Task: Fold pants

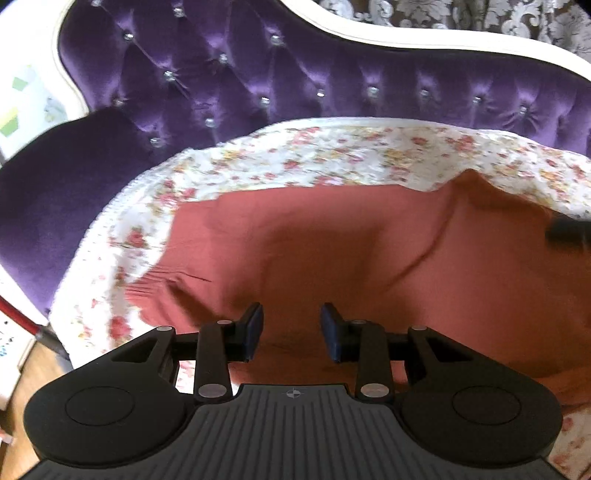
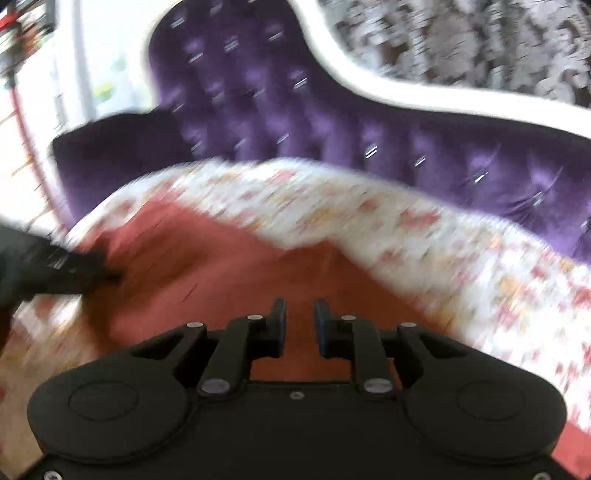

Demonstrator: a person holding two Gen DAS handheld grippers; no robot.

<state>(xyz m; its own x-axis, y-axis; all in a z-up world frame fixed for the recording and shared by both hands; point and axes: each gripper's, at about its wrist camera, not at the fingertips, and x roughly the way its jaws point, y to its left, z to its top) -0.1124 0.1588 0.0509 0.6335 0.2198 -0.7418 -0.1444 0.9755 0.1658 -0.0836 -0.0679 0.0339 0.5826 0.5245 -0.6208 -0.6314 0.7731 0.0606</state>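
Observation:
Rust-red pants (image 1: 314, 240) lie spread on a floral sheet (image 1: 332, 155), with a ribbed waistband or cuff bunched at the left (image 1: 155, 288). My left gripper (image 1: 291, 314) hovers over the near part of the cloth, its blue-padded jaws apart with nothing between them. In the blurred right wrist view the same pants (image 2: 207, 258) fill the middle. My right gripper (image 2: 300, 308) is above them with a narrow gap between its jaws and no cloth in it. A dark blur at the left of that view is the left gripper (image 2: 55, 266) on the pants' edge.
The sheet covers the seat of a purple tufted sofa (image 1: 258, 74) with a white curved frame (image 1: 424, 37). A patterned wall (image 1: 480, 14) is behind it. Wooden floor (image 1: 22, 398) and a red-and-grey pole (image 1: 33, 325) show at the lower left.

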